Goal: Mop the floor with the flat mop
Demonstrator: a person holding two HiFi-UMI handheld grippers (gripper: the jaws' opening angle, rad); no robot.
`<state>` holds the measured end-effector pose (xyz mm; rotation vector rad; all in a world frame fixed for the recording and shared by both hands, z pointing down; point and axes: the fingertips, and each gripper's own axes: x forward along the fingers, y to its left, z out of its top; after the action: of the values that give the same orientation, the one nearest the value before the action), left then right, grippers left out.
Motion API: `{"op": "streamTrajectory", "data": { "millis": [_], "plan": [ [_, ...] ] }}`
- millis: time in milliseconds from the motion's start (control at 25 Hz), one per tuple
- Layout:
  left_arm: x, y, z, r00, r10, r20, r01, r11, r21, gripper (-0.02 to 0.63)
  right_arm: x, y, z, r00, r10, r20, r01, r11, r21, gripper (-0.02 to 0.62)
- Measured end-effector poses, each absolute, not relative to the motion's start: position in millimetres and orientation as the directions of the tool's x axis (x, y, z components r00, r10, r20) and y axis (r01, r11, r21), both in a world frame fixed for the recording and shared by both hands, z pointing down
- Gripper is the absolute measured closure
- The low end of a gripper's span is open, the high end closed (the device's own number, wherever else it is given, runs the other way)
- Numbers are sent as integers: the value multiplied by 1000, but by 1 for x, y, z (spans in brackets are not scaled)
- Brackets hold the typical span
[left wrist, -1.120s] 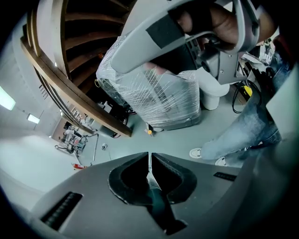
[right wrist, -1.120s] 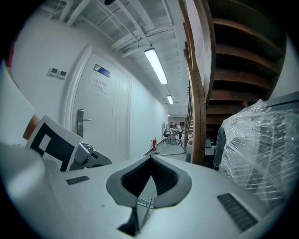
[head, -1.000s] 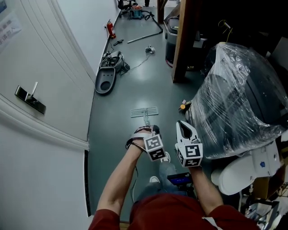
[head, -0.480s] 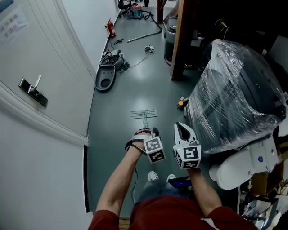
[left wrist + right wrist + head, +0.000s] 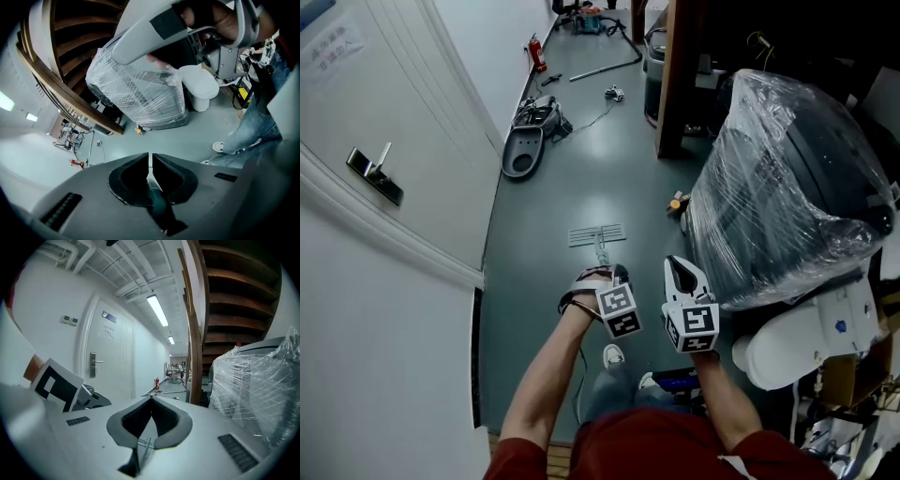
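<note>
The flat mop's pale head (image 5: 597, 234) lies flat on the grey-green floor (image 5: 562, 197), just ahead of both grippers. Its thin handle (image 5: 604, 253) runs back from the head into my left gripper (image 5: 617, 275). In the left gripper view the jaws of the left gripper (image 5: 150, 157) are shut on the dark handle (image 5: 157, 201). My right gripper (image 5: 679, 266) hovers beside it to the right, apart from the handle. In the right gripper view the right gripper (image 5: 151, 401) has its jaws met at the tips with nothing held.
A bulky load wrapped in plastic film (image 5: 792, 178) stands close on the right, with a white rounded object (image 5: 787, 347) below it. A white door (image 5: 384, 216) lines the left. A wooden post (image 5: 675, 75), a grey pan-shaped object (image 5: 523, 155), a red fire extinguisher (image 5: 536, 52) and a pole (image 5: 605, 69) lie farther off.
Both grippers keep their places and their grips. The person's feet have shifted under the grippers, and the view has drifted slightly; the mop head has barely moved.
</note>
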<state>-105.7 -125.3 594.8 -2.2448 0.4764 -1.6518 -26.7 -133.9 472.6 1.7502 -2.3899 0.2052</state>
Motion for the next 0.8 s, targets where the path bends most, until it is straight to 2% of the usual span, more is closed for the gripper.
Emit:
{"op": "streamTrajectory", "data": {
  "millis": [320,800],
  "plan": [
    [-82,-68,592,259,-441,859,-108,-897,-428,574,11,-83,467,-297,-933,202,-954,300,-19,578],
    [-73,27,595,247,-432,868,-125,-902,-414,572,13,15,485,-343,-905,251,-937,347,-31,578]
  ]
}}
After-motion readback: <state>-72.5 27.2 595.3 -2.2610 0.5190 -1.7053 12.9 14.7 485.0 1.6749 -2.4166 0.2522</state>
